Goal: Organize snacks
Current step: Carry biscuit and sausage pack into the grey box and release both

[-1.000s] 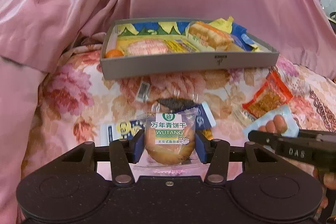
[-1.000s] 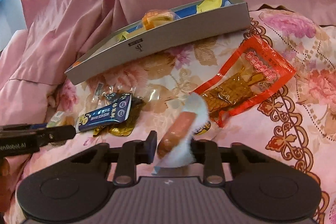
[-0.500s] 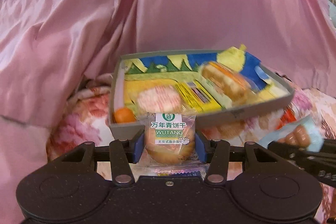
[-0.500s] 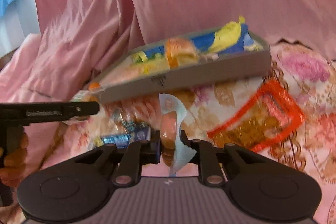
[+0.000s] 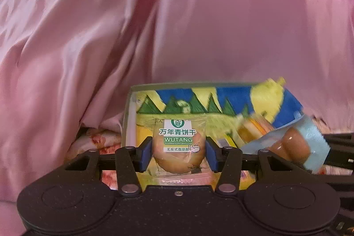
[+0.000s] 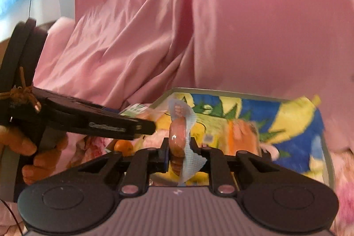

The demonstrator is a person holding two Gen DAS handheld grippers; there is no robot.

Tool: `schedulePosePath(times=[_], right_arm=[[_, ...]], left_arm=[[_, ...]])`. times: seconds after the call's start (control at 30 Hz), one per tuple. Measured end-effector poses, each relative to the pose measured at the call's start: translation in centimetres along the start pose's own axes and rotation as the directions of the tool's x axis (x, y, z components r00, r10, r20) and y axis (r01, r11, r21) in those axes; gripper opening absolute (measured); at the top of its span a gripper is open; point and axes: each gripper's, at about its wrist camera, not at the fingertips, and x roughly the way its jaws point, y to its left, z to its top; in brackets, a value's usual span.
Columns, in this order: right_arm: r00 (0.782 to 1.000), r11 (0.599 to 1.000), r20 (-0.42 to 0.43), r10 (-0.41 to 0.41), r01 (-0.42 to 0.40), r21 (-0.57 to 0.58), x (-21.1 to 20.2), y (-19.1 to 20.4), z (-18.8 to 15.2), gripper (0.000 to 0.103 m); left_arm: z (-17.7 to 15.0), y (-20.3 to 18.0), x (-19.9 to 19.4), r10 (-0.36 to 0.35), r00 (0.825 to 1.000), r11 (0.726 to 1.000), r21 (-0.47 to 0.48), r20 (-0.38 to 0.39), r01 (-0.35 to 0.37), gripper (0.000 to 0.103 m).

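My left gripper (image 5: 178, 153) is shut on a round biscuit in a clear wrapper (image 5: 178, 143) with a green and white label, held over the near left part of the grey box (image 5: 127, 125). My right gripper (image 6: 178, 153) is shut on a sausage in a pale blue wrapper (image 6: 178, 136), held upright on edge over the same grey box (image 6: 327, 158). In the left wrist view the sausage pack (image 5: 294, 145) shows at the right, close beside the biscuit. The box has a blue, yellow and green printed lining and holds several snacks, blurred here.
Pink satin cloth (image 5: 177, 25) rises behind and to the left of the box. A floral bedspread (image 5: 93, 143) lies beneath it. A small orange fruit (image 6: 124, 146) sits in the box's corner. A person's hand (image 6: 28, 147) holds the left gripper's handle at the left.
Both grippers rose from the bedspread and moved forward over the box with their snacks. The sausage pack turned from slanting to upright on edge. The loose packets on the bedspread dropped out of view.
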Motion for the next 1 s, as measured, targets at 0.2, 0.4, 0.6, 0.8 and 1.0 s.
schedulePosePath(times=[0.2,0.4,0.6,0.8,1.0], right_arm=[[0.998,1.0,-0.068,0.002,-0.003,-0.027,3.9,0.1,1.6,0.019],[0.995,1.0,-0.098,-0.007,0.006,-0.009,5.9,-1.1,1.1,0.02],[0.997,0.997,-0.049,-0.067,0.066,-0.026,6.3,-2.2,1.6,0.031],[0.991,0.99,0.027,-0.129,0.131,-0.062,4.8,-2.3,1.7,0.067],[0.979,0.979,0.107,-0.174,0.184,-0.088,2.3,-2.2,1.8,0.085]], left_arm=[[-0.7,2.1,2.9,-0.009,0.999,0.996,-0.09,-0.032,0.006,0.051],[-1.7,2.5,4.0,-0.016,0.998,0.996,-0.091,-0.053,0.011,0.052],[-1.7,2.1,3.5,-0.002,1.0,0.995,-0.096,-0.007,0.001,0.066],[-1.4,1.4,2.2,0.02,0.999,0.995,-0.096,0.033,-0.017,0.08],[-1.6,1.3,0.2,0.056,0.995,0.994,-0.093,0.085,-0.048,0.094]])
